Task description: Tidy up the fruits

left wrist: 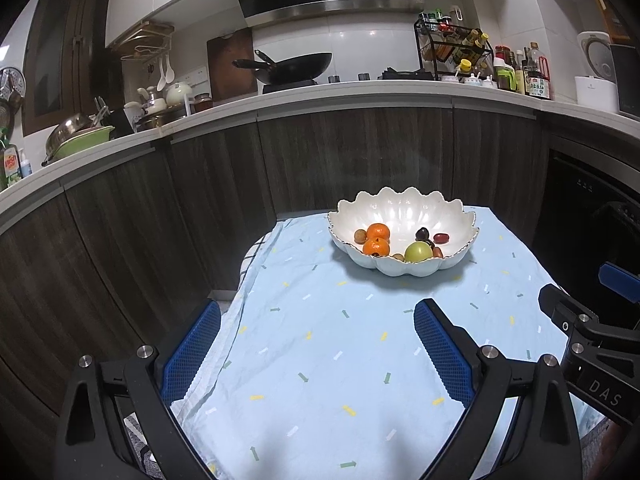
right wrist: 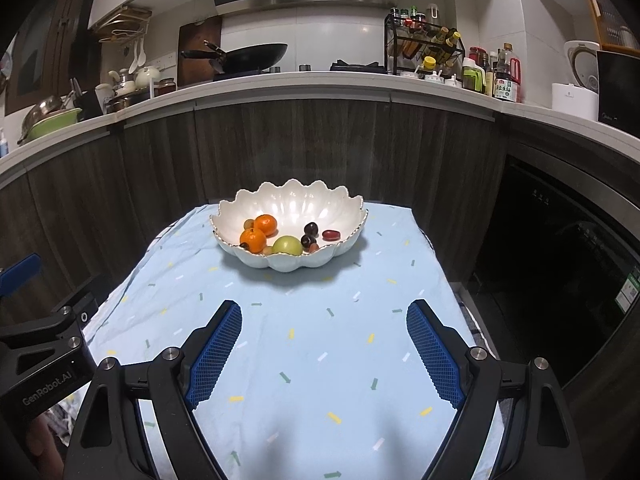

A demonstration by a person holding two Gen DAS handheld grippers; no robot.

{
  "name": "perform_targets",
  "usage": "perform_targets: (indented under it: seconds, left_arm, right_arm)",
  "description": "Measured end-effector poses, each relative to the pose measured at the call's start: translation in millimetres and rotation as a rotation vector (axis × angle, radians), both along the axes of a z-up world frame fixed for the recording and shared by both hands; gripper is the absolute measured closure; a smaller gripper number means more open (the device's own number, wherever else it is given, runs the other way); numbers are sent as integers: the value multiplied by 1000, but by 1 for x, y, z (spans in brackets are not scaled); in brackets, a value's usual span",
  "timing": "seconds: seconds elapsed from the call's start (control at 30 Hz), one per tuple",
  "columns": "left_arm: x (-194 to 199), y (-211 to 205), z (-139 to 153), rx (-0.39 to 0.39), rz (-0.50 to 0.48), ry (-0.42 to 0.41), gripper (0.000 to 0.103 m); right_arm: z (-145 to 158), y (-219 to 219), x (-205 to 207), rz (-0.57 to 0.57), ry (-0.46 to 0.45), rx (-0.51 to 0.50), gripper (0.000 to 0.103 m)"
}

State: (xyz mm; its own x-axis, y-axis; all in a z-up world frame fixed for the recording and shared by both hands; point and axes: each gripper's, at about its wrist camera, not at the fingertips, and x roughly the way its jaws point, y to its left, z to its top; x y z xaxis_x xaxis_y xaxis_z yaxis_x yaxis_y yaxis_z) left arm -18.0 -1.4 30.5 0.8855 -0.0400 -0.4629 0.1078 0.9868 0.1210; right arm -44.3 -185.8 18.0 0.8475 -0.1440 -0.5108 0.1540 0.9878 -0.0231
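Note:
A white scalloped bowl stands at the far end of the table on a light blue cloth. In it lie two oranges, a green apple, dark plums, a red date and small brown fruits. The bowl shows in the right wrist view too, with oranges and the apple. My left gripper is open and empty, well short of the bowl. My right gripper is open and empty, also short of it.
The cloth covers a small table in front of dark wood cabinets. A kitchen counter behind holds a wok, dishes and a spice rack. A dark appliance stands at the right. The right gripper's body shows beside my left.

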Motion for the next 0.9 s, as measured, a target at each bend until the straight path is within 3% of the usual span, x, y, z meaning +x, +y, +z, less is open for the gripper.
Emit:
perform_targets:
  seconds: [0.9]
  left_arm:
    - [3, 3, 0, -8, 6, 25, 2]
  right_arm:
    - [-2, -1, 0, 0, -1, 6, 17]
